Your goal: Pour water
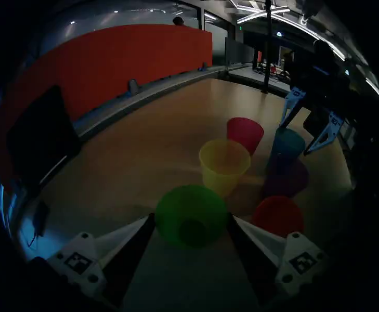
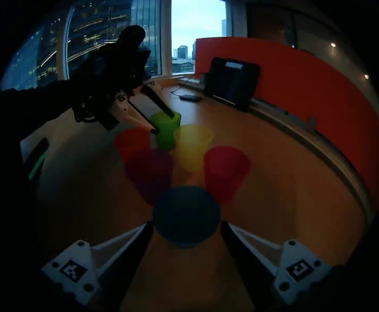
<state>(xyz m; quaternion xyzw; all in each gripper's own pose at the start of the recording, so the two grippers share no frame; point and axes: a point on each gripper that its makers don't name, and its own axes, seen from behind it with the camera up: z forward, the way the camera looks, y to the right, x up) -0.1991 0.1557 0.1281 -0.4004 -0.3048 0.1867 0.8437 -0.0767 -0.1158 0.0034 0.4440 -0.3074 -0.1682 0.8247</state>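
Note:
Several coloured plastic cups stand close together on a wooden table (image 1: 137, 156). A green cup (image 1: 191, 216) sits between the fingers of my left gripper (image 1: 190, 218), whose tips touch both of its sides. My right gripper (image 2: 185, 224) holds a blue cup (image 2: 186, 213) the same way. The right gripper view shows the left gripper (image 2: 158, 122) at the green cup (image 2: 166, 129); the left gripper view shows the right gripper (image 1: 293, 139) at the blue cup (image 1: 288, 146). Between them stand yellow (image 1: 224, 165), red (image 1: 245, 134), purple (image 1: 287, 179) and orange (image 1: 277, 214) cups. I cannot tell whether any cup holds water.
A red partition (image 1: 137, 57) runs along the table's far side, with a black monitor (image 2: 232, 80) standing against it. A small dark device with a cable (image 2: 191, 98) lies near the monitor. Windows (image 2: 197, 31) are behind the left hand's side. The room is dim.

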